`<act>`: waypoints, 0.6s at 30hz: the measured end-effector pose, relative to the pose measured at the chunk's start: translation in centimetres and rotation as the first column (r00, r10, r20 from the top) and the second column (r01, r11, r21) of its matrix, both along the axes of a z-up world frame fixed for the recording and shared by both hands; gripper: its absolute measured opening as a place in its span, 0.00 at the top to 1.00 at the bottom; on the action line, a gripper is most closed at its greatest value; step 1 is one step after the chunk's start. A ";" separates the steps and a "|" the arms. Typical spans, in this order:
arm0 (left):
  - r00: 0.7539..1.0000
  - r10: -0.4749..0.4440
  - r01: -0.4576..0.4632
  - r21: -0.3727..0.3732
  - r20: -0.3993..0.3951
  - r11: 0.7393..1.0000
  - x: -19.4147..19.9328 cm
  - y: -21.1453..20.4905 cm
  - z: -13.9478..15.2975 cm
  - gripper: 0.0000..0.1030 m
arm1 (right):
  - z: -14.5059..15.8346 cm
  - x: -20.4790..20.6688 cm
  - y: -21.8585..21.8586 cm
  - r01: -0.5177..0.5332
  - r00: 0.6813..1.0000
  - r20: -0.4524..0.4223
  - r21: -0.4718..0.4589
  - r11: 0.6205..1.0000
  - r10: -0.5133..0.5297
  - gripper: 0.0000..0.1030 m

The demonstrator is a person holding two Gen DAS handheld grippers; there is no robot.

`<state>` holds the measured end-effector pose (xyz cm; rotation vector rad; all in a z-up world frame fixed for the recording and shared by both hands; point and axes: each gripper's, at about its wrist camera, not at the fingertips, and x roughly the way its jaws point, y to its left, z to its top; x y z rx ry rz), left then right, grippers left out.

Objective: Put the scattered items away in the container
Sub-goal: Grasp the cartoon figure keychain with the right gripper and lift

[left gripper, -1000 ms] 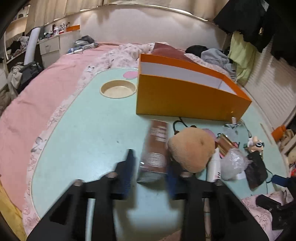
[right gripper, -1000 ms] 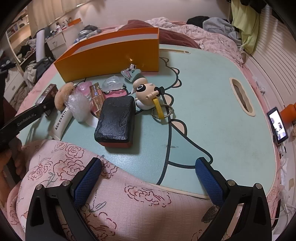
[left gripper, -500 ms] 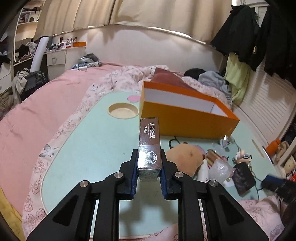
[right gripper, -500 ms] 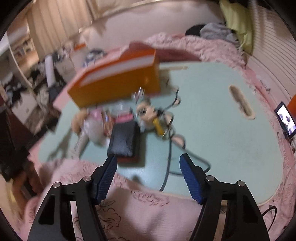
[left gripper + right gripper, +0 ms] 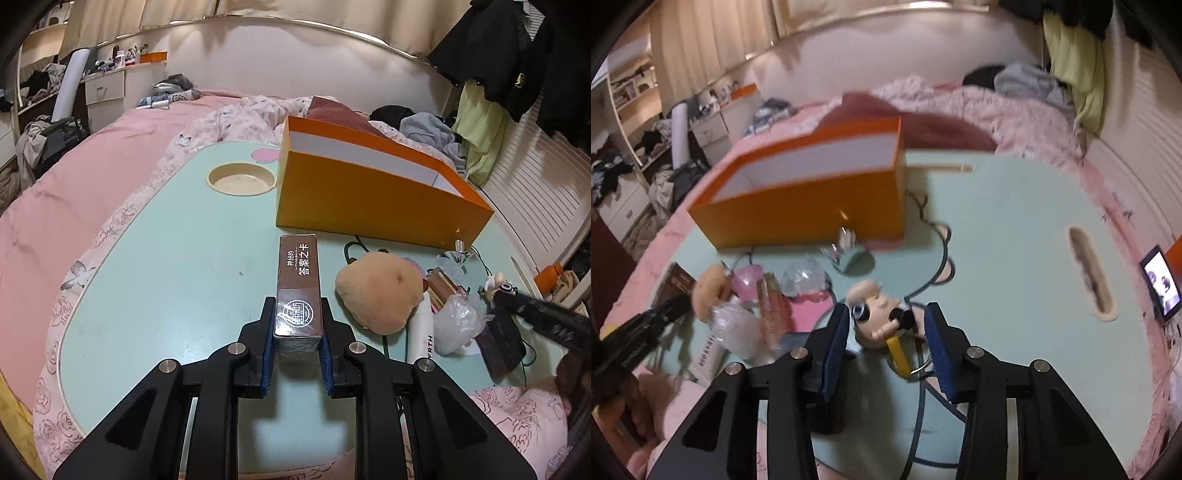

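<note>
Left wrist view: left gripper (image 5: 297,343) clamped tight on the near end of a brown card box (image 5: 298,284), held clear above the mint lap table (image 5: 155,277), long axis aimed toward the orange container (image 5: 369,199). Best carried forward and high enough to clear the near orange wall, then lowered into the white-lined inside before letting go; dropping from height risks a bounce back out. Worth steering left of the tan plush (image 5: 378,291), the crinkled plastic bag (image 5: 458,325) and the white tube (image 5: 421,332), all still loose on the table, well short of the container.

Right wrist view: blurred. Right gripper (image 5: 886,339) with jaws closing around a small doll-head keychain (image 5: 875,314) lying on the table; blue pads either side, not seen pressing yet. Better to close on the head itself rather than the yellow strap (image 5: 899,354) or the ring, which would swing. Container (image 5: 812,206) standing beyond, open top toward the camera, nothing visible inside from here.
</note>
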<state>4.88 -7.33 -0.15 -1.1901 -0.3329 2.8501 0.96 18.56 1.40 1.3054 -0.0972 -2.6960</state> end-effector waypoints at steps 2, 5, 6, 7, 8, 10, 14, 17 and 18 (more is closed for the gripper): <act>1.000 -0.003 0.003 0.003 0.002 1.000 -0.1 0.0 -0.1 0.80 | -0.6 0.0 -0.5 -0.004 1.000 -0.004 0.039 0.999 0.004 0.64; 1.000 -0.005 0.005 0.000 0.003 1.000 0.0 0.1 -0.1 0.80 | -0.8 0.4 -1.7 -0.016 1.000 -0.021 0.113 0.993 0.018 0.67; 1.000 -0.005 0.005 0.001 0.003 1.000 0.0 0.1 -0.1 0.80 | -0.9 0.5 -1.8 -0.017 0.999 -0.026 0.118 0.993 0.020 0.67; 1.000 -0.005 0.005 0.003 0.003 1.000 0.0 0.1 -0.1 0.80 | -0.9 0.6 -1.8 -0.017 0.999 -0.032 0.115 0.993 0.020 0.67; 1.000 -0.005 0.005 0.005 0.003 1.000 -0.1 0.0 -0.1 0.80 | -0.9 0.8 -1.7 -0.016 0.999 -0.036 0.108 0.994 0.020 0.67; 1.000 -0.005 0.005 0.006 0.003 1.000 0.0 0.0 -0.1 0.80 | -0.9 1.0 -1.1 -0.006 0.999 -0.046 0.078 0.997 0.010 0.67; 1.000 -0.005 0.005 0.004 0.002 1.000 -0.1 0.0 0.0 0.80 | 0.1 2.3 0.6 -0.003 0.992 -0.128 -0.029 1.000 -0.001 0.68; 1.000 -0.006 0.006 0.004 0.002 1.000 -0.1 0.0 0.0 0.80 | 1.5 4.1 1.5 -0.011 0.972 -0.233 -0.090 0.996 -0.011 0.67; 1.000 -0.006 0.006 0.003 0.001 1.000 -0.1 0.0 0.0 0.80 | 1.7 4.5 1.5 -0.015 0.967 -0.255 -0.098 0.995 -0.010 0.67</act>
